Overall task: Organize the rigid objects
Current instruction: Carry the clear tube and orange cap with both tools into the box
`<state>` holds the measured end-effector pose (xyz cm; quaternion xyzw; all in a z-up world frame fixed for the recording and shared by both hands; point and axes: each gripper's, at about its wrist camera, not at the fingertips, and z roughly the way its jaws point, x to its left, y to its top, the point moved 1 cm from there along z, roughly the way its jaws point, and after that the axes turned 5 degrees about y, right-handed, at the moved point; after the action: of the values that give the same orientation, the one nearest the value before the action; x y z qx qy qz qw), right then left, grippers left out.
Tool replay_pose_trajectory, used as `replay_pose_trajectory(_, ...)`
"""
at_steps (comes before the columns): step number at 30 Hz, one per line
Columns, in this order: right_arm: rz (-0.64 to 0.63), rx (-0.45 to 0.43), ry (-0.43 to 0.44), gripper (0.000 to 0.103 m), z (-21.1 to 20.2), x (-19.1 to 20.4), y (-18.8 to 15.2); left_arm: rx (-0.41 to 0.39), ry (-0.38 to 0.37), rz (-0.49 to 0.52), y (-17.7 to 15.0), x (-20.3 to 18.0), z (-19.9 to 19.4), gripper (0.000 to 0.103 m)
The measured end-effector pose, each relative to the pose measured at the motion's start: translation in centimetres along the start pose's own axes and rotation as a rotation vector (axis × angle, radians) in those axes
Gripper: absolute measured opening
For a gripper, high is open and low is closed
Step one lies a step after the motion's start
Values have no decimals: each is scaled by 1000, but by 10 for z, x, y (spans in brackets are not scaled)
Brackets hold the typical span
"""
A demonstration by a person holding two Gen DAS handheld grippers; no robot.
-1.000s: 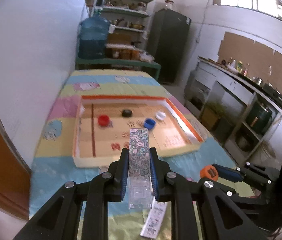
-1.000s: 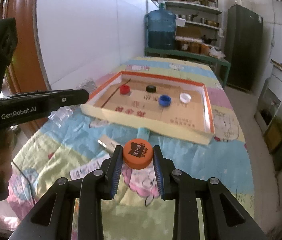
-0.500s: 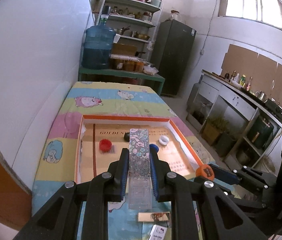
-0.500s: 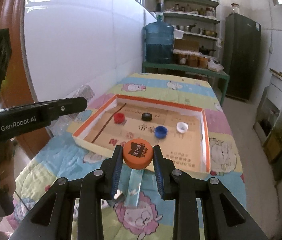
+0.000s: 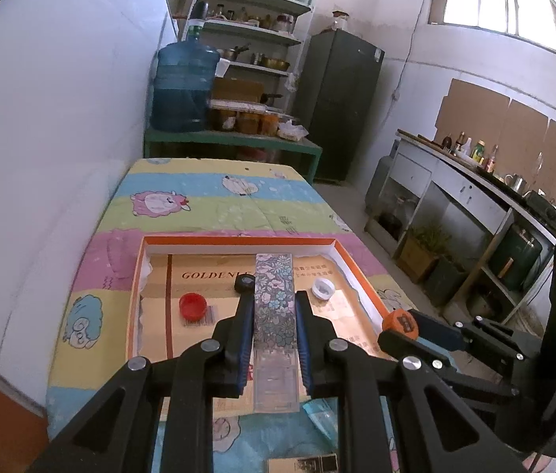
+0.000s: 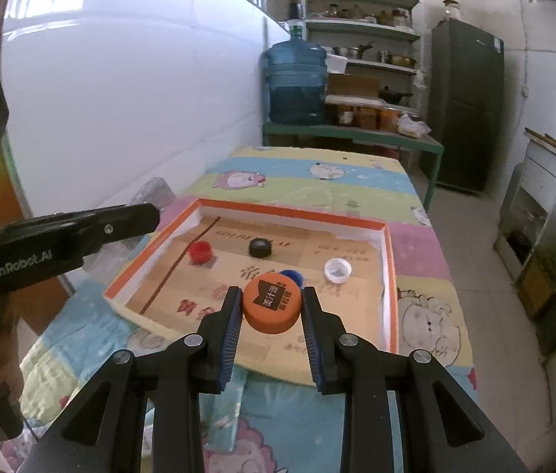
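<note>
left gripper (image 5: 274, 307) pinches a flowered box (image 5: 273, 295); right gripper (image 6: 271, 305) pinches an orange cap (image 6: 272, 305), both above the tray (image 6: 390, 295). risk: dropping from height, cap rolls, knocks blue cap (image 6: 292, 274).

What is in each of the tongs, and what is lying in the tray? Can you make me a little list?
left tongs: shut on a long flat floral-patterned box
right tongs: shut on a round orange plastic bottle cap
tray: shallow orange-rimmed cardboard tray on a striped cartoon quilt
caps in tray: red cap, black cap, white cap, blue cap partly hidden behind the orange one
</note>
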<state>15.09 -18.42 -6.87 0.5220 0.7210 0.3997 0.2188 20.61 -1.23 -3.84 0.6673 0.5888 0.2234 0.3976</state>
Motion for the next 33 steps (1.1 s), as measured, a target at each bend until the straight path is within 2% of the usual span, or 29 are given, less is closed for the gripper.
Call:
replay_pose_trajectory(14,26,13,-14,31,31,-29,9,76,13,32,0,-4,49,20)
replay_pose_trajectory(33,76,104,-37,31,83,-63,-2,186,53,52,-12,-3,105,20)
